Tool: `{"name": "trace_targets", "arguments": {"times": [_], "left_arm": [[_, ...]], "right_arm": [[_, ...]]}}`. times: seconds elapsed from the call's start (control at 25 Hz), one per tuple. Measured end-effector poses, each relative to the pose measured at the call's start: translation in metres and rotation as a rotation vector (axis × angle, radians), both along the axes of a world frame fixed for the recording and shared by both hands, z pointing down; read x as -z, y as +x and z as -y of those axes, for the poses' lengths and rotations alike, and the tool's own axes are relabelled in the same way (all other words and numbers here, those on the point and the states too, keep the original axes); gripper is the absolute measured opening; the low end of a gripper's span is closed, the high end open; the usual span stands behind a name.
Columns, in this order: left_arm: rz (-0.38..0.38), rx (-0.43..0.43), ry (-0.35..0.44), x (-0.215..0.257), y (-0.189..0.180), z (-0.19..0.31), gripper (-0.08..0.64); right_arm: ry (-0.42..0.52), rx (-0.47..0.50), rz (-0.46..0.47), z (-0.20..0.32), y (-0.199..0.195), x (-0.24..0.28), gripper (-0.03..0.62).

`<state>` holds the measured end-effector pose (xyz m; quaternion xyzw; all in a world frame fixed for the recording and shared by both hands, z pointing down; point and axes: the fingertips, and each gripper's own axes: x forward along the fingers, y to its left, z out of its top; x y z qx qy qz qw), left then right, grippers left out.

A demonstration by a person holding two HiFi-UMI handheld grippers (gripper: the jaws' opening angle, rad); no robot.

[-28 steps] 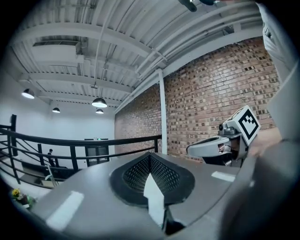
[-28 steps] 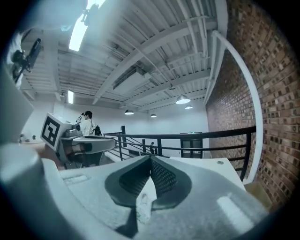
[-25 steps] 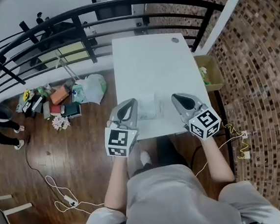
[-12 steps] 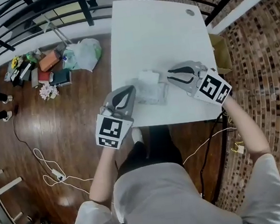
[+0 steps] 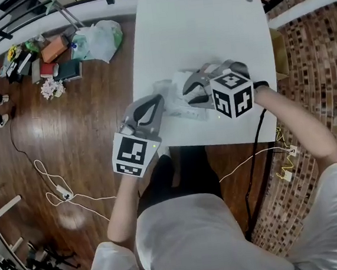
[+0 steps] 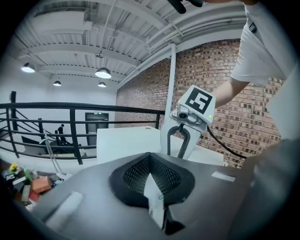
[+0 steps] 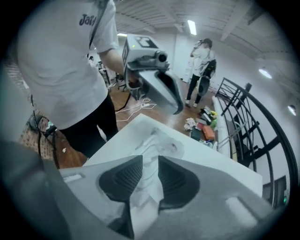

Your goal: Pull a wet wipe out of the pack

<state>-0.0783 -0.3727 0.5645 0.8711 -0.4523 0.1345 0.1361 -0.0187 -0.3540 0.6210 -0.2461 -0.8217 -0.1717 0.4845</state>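
Far half of the table (image 5: 205, 21): bare, open from above and from both long edges. Near half: the wipe pack (image 5: 174, 96) lies toward the left edge. The left gripper (image 5: 155, 101), jaws together, stands at the pack's near-left side. The right gripper (image 5: 189, 91) hangs over it, jaws opening, with the pack in the gap between them. Only a narrow gap separates the two grippers. The right forearm (image 5: 291, 113) crosses the near right corner. A railing (image 6: 72, 133) closes the far end, and a bag (image 5: 97, 40) lies on the floor at left.
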Motion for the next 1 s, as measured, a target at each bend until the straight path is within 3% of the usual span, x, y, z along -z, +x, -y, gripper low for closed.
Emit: {"name": "trace_targets", "arguments": {"times": [0.2,0.36,0.68,0.88,1.0], "left_arm": [[-0.038,0.007,-0.034,-0.007,-0.007,-0.002,0.015],[-0.076,0.009,-0.055,-0.009,-0.005,-0.005,0.015],[-0.085,0.015,-0.114,-0.03,-0.007,-0.016,0.016],[-0.094,0.017,-0.135,-0.032,-0.005,-0.017,0.015],[-0.094,0.022,-0.137,-0.031,-0.005,-0.016,0.016]], "right_arm": [[-0.065,0.099,-0.085,-0.011,-0.005,-0.023,0.089],[-0.153,0.11,-0.123,-0.008,-0.002,-0.026,0.087],[-0.222,0.22,-0.245,-0.014,-0.006,-0.031,0.086],[-0.248,0.282,-0.307,-0.022,-0.004,-0.032,0.04],[-0.246,0.29,-0.298,-0.022,0.0,-0.031,0.006]]}}
